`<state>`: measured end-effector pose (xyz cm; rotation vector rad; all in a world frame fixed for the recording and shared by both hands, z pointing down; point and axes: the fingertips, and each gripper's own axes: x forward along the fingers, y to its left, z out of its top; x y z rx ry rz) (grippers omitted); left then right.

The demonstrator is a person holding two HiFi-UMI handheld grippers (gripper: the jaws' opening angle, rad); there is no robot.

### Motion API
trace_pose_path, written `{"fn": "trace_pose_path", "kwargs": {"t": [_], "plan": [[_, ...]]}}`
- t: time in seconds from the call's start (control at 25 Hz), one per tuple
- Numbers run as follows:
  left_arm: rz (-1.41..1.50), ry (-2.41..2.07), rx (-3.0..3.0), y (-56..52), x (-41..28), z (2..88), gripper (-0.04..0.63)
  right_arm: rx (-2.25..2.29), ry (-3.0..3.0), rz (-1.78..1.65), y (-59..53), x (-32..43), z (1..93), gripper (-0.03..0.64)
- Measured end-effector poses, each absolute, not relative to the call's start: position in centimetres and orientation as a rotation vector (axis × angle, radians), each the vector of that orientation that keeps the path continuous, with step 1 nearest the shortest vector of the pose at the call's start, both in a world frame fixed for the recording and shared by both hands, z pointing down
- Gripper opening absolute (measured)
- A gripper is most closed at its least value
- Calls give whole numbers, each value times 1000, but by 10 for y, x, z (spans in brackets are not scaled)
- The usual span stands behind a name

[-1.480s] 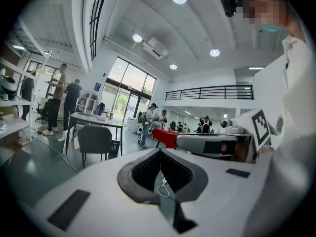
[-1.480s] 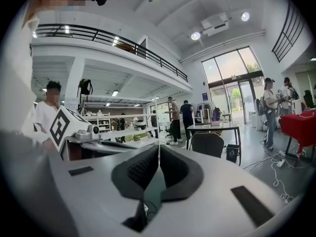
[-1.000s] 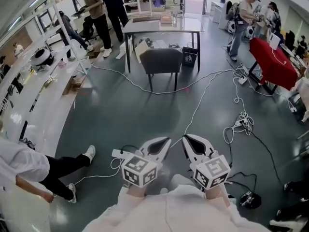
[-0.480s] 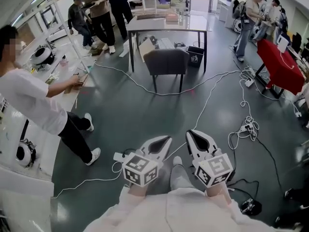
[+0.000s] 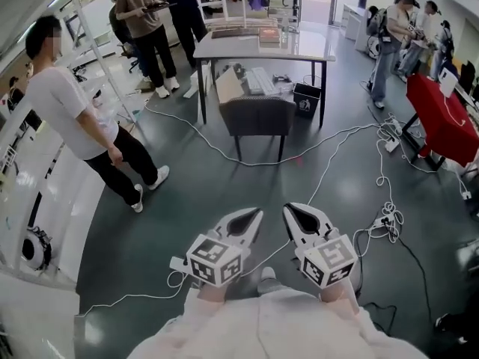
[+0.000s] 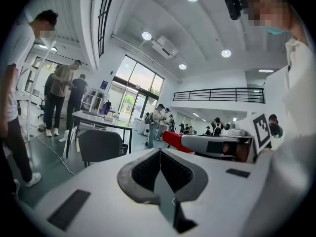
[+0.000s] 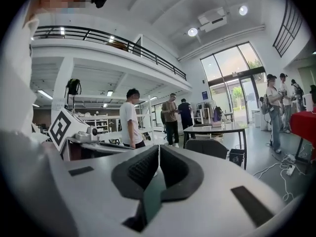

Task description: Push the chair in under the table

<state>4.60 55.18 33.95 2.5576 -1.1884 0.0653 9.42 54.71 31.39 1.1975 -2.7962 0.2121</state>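
Note:
A dark grey chair (image 5: 259, 117) stands on the floor with its back toward me, just in front of the white table (image 5: 299, 48). It also shows small in the left gripper view as the chair (image 6: 100, 145) and in the right gripper view as the chair (image 7: 210, 147). My left gripper (image 5: 257, 215) and right gripper (image 5: 288, 210) are side by side low in the head view, both shut and empty. They point at the chair from well back.
A person in a white shirt (image 5: 84, 123) stands at the left beside a white counter (image 5: 45, 193). White cables (image 5: 329, 155) trail across the dark floor between me and the chair. A red-covered table (image 5: 445, 117) is at the right, a black bin (image 5: 307, 99) under the table.
The chair and table have grown nearer in the head view as I moved forward. The person in white stood up at the left and turned away from the counter.

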Motion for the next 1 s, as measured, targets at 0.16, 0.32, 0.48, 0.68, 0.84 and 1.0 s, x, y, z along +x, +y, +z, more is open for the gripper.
{"fn": "trace_pose_path", "kwargs": {"t": [0.16,0.32,0.48,0.68,0.84,1.0], "plan": [[60,-1207,2547,492,51,339,15,1163,-2812,213,493,98,313,34],[59,-1211,2545,448,63,344,15,1149,-2802,220,447,108,322,34],[68,-1224,2512,421,67,355,15,1142,-2794,229,416,115,331,34],[83,-1222,2474,401,65,365,15,1124,-2787,276,399,113,342,34],[100,-1202,2466,387,69,371,15,1119,-2774,311,388,116,349,34],[116,-1177,2472,367,70,377,15,1154,-2765,349,368,119,358,34]]}}
